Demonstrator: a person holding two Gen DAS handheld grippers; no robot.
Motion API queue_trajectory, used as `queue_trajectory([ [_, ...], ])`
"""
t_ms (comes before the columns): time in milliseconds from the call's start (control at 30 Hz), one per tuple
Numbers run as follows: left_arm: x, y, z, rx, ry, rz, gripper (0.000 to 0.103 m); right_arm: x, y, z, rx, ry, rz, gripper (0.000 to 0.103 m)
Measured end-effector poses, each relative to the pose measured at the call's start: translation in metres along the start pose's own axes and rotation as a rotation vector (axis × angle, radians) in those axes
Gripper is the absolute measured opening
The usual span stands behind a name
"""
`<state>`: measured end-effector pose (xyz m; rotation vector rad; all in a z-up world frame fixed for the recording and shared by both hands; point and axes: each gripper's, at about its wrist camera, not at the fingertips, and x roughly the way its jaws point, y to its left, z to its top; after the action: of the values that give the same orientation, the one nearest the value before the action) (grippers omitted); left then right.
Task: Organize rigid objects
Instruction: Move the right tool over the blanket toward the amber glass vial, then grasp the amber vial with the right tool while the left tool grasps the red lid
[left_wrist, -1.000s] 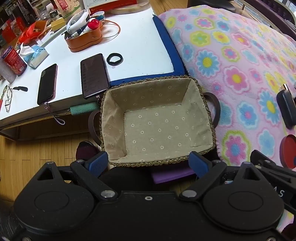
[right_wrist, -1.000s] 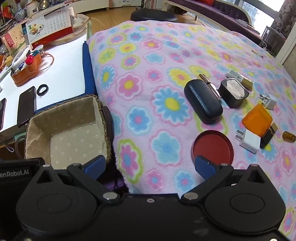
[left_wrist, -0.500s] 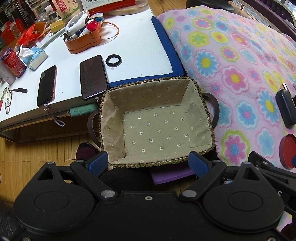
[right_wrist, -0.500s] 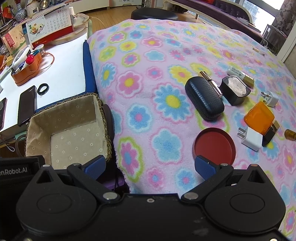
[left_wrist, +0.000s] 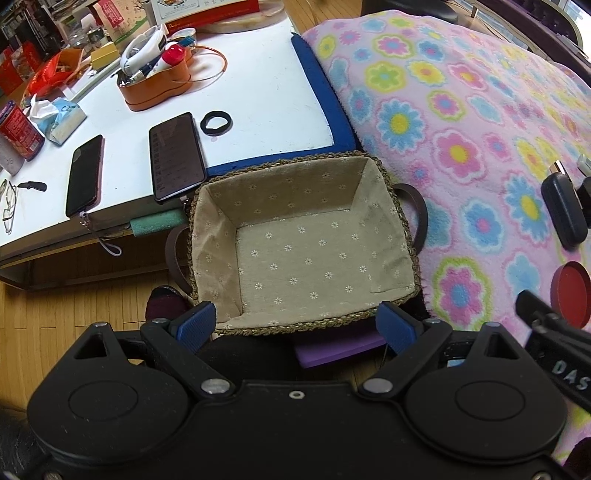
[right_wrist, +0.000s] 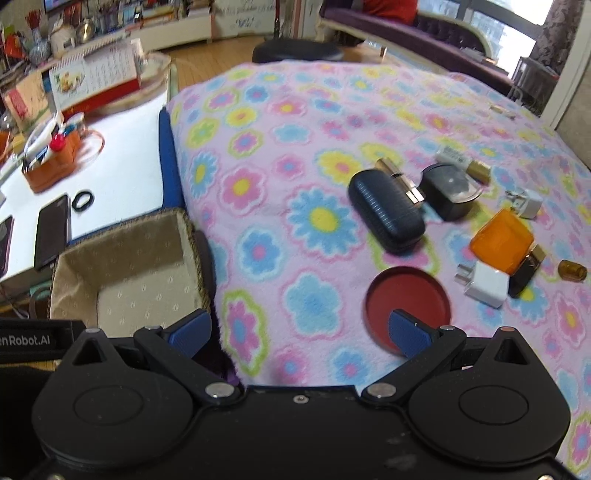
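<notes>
Right gripper (right_wrist: 299, 330), fingers apart, has crept toward the red lid (right_wrist: 408, 308), whose flatness risks slipping.

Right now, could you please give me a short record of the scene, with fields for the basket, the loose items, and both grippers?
basket: lined wicker basket, nothing in it, beside the blanket's edge
surface: flowered blanket
items on blanket: dark case, red lid, orange box, white plug, black box
left gripper: open, holding nothing, over the basket's near rim
right gripper: open, holding nothing, one finger in front of the red lid
items in basket so far: none
</notes>
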<state>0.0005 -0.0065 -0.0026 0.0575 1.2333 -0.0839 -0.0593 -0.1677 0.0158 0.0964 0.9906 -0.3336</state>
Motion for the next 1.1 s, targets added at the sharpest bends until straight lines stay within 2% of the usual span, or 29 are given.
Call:
queue_trajectory([
  [200, -0.001, -0.001, 0.000, 0.006, -0.002, 0.004, 0.090, -0.004, -0.029, -0.005, 0.060, -0.039, -0.018, 0.103],
  [367, -0.002, -0.004, -0.001, 0.017, -0.009, -0.002, 0.090, -0.007, -0.076, -0.011, 0.158, -0.068, -0.041, 0.103],
  [500, -0.003, -0.008, 0.000, 0.028, -0.012, 0.004, 0.090, -0.009, -0.122, -0.011, 0.211, -0.121, -0.151, 0.103],
  [667, -0.003, -0.014, -0.001, 0.052, -0.016, 0.004, 0.090, 0.003, -0.182, -0.013, 0.222, -0.113, -0.342, 0.103],
  [800, -0.004, -0.023, -0.003, 0.086, -0.020, 0.000, 0.090, 0.017, -0.226, -0.019, 0.213, -0.083, -0.427, 0.103],
  [967, -0.012, -0.036, -0.006, 0.128, -0.063, -0.023, 0.090, 0.033, -0.267, -0.027, 0.255, -0.052, -0.425, 0.103],
  [1100, -0.019, -0.049, -0.009, 0.158, -0.108, -0.051, 0.090, 0.042, -0.287, -0.028, 0.282, -0.071, -0.379, 0.102],
])
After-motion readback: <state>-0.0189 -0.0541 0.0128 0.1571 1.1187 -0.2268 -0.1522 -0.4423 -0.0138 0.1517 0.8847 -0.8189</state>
